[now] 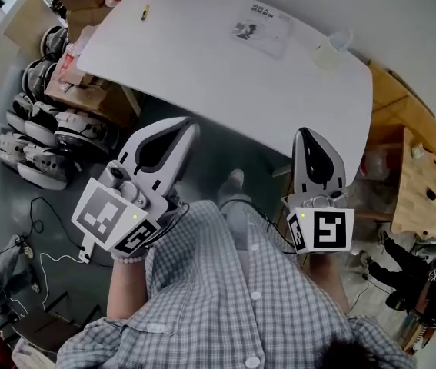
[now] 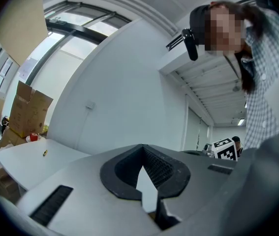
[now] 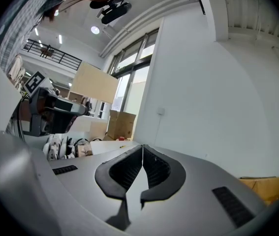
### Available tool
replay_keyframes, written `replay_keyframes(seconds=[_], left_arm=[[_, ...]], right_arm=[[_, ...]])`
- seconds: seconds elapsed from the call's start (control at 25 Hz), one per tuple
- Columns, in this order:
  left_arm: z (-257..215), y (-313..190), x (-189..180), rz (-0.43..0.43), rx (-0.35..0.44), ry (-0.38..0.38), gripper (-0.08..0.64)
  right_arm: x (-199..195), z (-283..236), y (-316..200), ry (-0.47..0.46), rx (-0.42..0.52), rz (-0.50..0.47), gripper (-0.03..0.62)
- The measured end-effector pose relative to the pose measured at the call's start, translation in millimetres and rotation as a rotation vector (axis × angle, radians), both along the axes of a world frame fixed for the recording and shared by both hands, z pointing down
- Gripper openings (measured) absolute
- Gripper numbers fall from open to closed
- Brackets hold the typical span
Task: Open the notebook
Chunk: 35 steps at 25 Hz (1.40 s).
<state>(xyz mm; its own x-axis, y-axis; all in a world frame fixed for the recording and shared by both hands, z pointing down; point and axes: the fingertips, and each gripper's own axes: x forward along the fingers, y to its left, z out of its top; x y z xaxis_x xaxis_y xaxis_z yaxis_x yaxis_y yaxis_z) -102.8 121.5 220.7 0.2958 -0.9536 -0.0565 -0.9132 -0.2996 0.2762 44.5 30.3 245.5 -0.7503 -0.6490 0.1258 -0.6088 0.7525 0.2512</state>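
- Your left gripper (image 2: 142, 146) has its jaws pressed together, with nothing between them.
- Your right gripper (image 3: 142, 145) is the same: jaws together and empty.
- From the head view, both grippers sit just in front of your checked shirt (image 1: 225, 306), over the floor and short of the white tabletop's (image 1: 202, 75) near edge. The left one angles up to the right, and the right one points straight at the tabletop.
- Your notebook (image 1: 262, 28) lies flat on the tabletop's far side, well apart from both grippers.
- You also have a small yellow item (image 1: 146, 11) near the tabletop's far left end and a clear cup (image 1: 339, 41) just right of the notebook.
- Cardboard boxes (image 1: 87, 91) stand on the floor left of the tabletop.
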Motion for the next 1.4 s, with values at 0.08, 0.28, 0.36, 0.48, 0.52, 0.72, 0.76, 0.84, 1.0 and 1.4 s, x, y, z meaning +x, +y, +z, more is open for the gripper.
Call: replay_keyframes(seconds=[0.08, 0.28, 0.36, 0.48, 0.52, 0.72, 0.76, 0.84, 1.0, 1.4], left_arm=[[2.3, -13.3, -2.0, -0.011, -0.004, 0.003, 0.008], [2.5, -47.9, -1.9, -0.011, -0.007, 0.003, 0.008], [2.0, -63.9, -1.0, -0.013, -0.007, 0.003, 0.008], [3.2, -88.3, 1.4, -0.016, -0.01, 0.007, 0.008], [4.0, -96.0, 2.7, -0.017, -0.012, 0.008, 0.008], [5.6, -133.4, 7.4, -0.026, -0.024, 0.003, 0.008], [5.7, -140.5, 8.6, -0.027, -0.026, 0.002, 0.008], [6.6, -154.3, 11.6, -0.028, -0.029, 0.002, 0.008], [8.5, -183.8, 19.8, -0.027, -0.034, -0.005, 0.008], [17.1, -229.8, 56.0, 0.054, -0.079, -0.045, 0.008]], right_arm=[[-4.0, 0.6, -15.0, 0.003, 0.001, -0.012, 0.021], [-7.7, 2.6, -49.1, 0.004, -0.008, -0.024, 0.021], [-8.4, 3.0, -63.9, 0.006, -0.011, -0.03, 0.021], [-8.2, 3.9, -86.1, 0.009, -0.014, -0.04, 0.021], [-7.4, 4.4, -93.6, 0.009, -0.014, -0.043, 0.021], [-3.6, 6.7, -131.8, 0.009, -0.024, -0.052, 0.021], [-2.9, 6.9, -138.9, 0.008, -0.025, -0.055, 0.021], [-0.9, 7.7, -152.4, 0.005, -0.027, -0.061, 0.021], [4.7, 10.7, -178.0, -0.003, -0.032, -0.07, 0.021], [31.8, 27.2, -208.1, -0.016, -0.079, -0.038, 0.021]])
